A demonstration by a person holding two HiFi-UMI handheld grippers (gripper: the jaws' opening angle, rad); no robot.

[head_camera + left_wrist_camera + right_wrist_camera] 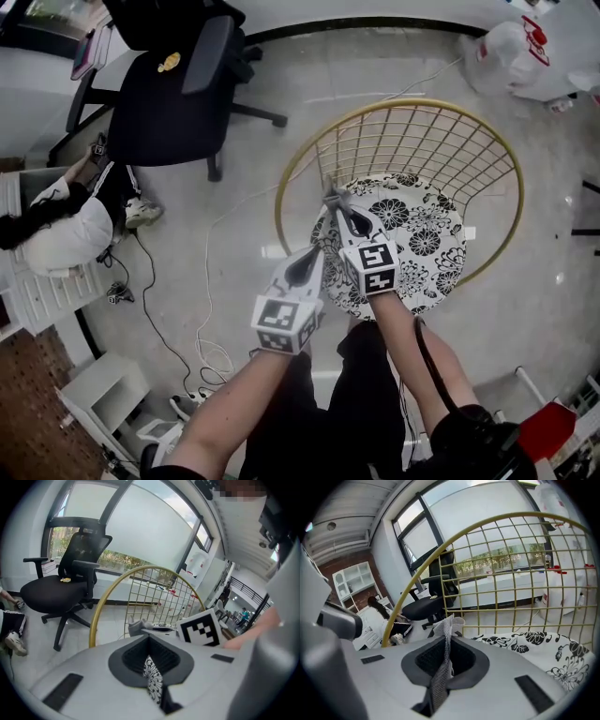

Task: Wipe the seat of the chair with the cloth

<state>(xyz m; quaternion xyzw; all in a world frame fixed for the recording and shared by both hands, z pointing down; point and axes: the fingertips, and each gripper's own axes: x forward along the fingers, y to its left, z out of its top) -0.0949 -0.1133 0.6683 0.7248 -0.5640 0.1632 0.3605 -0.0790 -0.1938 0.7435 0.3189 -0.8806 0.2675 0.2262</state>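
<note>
1. Head view: A round chair [422,141] has a thin gold wire back and a soft seat [422,225] printed with black flowers. The left gripper [307,255] touches the seat's near edge. The right gripper [331,194] is just past it, over the seat. A black office chair [164,103] and a person [66,234] are far off to the left.
2. Left gripper view: The jaws pinch a strip of the flowered seat.
3. Right gripper view: The jaws squeeze a grey, net-like cloth [440,677]. It sticks up crumpled past the tips, and the seat lies just to its right.
</note>
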